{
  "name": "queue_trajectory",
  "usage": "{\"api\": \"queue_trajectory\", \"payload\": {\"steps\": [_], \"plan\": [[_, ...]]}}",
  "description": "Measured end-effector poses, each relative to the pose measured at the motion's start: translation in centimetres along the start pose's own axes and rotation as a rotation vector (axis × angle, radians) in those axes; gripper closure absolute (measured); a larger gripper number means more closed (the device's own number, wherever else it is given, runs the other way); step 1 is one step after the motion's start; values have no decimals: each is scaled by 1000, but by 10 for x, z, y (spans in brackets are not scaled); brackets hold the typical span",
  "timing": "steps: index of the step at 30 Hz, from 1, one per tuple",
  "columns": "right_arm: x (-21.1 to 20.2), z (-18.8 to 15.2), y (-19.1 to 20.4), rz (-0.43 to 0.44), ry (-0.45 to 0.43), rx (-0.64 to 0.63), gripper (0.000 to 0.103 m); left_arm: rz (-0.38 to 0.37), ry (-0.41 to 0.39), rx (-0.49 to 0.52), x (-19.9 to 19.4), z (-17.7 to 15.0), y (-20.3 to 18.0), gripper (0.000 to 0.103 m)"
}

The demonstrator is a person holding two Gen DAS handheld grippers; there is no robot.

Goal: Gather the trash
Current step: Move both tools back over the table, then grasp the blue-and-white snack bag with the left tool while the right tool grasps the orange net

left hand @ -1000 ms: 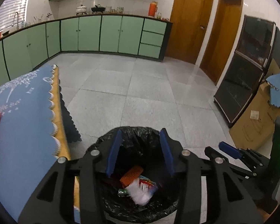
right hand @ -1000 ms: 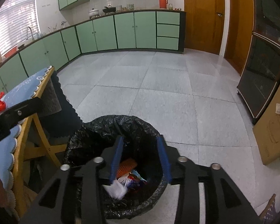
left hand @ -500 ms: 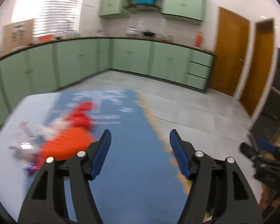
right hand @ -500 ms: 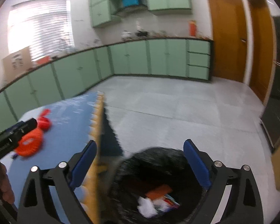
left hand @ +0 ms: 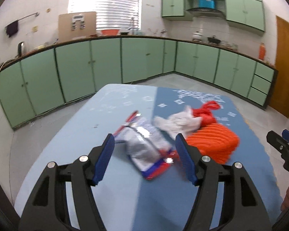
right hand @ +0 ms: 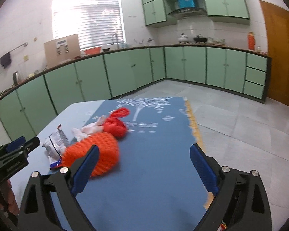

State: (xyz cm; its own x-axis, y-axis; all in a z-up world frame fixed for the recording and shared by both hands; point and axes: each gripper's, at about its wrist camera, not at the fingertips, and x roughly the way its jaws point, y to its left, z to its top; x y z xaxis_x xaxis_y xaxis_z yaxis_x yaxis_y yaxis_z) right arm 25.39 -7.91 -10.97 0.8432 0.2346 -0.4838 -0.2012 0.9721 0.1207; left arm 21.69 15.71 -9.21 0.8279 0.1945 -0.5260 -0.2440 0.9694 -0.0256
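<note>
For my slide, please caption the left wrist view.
Open left tool approaches crinkled silver snack wrapper on blue table.

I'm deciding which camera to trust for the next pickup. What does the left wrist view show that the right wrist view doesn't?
Only the left wrist view shows the silver snack wrapper whole, framed by the open left gripper.

Only the right wrist view shows the table's right edge with floor beyond, framed by the open right gripper.

Both show the orange foam net, red bag and white crumpled paper.
</note>
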Motion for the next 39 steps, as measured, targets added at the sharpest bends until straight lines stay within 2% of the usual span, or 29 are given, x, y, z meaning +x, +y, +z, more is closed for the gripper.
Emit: {"api": "queue_trajectory", "payload": {"steps": [6,13,16,18,19,20,21,23,25,32,39], "plan": [[37,0,32,28,43,-36,10,10,15,-32,14,0,25,39],[77,-3,44,4,153,-55,13,-1,31,-27,25,-3,22,38],[86,-7,44,20,196,-57,26,-7,39,-18,31,-5,18,36],[91,-10,45,46,229,-63,40,-8,48,-16,35,-5,16,34],[94,-11,46,61,243,-68,52,-10,51,-17,37,-6,16,33],[95,-13,47,75,254,-73,59,-11,57,-19,39,-7,15,33],[94,-13,48,75,251,-77,61,-12,61,-21,41,-7,14,32],[93,-14,50,83,246,-92,74,-14,71,-26,45,-7,13,31],[89,-14,50,81,233,-100,78,-17,79,-31,48,-7,11,29],[60,-9,34,51,147,-113,79,-5,106,-10,63,-4,-7,26],[53,-8,16,33,140,-91,79,21,182,-30,84,-6,-13,24]]}}
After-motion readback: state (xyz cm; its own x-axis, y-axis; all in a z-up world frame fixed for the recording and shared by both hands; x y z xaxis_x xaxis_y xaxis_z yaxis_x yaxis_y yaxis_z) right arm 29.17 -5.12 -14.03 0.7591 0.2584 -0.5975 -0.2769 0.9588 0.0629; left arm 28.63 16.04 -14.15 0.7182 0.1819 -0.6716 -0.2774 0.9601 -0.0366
